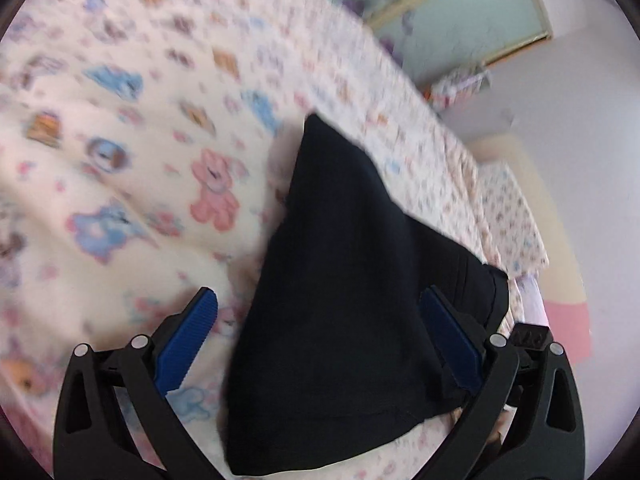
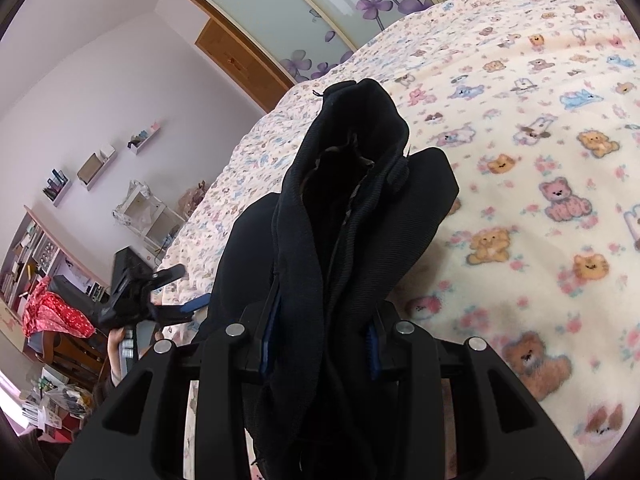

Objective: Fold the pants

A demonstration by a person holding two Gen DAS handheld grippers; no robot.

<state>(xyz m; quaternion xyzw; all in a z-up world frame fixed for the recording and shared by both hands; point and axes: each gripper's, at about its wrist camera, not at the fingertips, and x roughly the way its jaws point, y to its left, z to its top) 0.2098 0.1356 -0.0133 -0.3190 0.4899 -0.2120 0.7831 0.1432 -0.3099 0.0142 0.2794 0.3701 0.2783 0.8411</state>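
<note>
From the left wrist, we see the black pants (image 1: 344, 288) draped across the bed's teddy-bear blanket (image 1: 120, 128), near its edge. Our left gripper (image 1: 320, 320) hangs above them with its blue-padded fingers (image 1: 188, 344) spread wide; the cloth runs between and beneath them, gripped by neither. The picture is smeared, so we cannot tell whether the right-hand pad touches the fabric.

From the right wrist, our right gripper (image 2: 320, 344) has its fingers (image 2: 266, 336) drawn in on a thick bunch of the pants (image 2: 340, 220), several layers with a ribbed band, probably the waistband, standing up in front of the lens. We judge this end is held so the garment can be lifted or carried over itself. The rest of it trails down toward the blanket (image 2: 520, 160). The other gripper (image 2: 152, 292) shows at the left, beside the bed's edge, shelves (image 2: 96, 164) on the wall behind.
</note>
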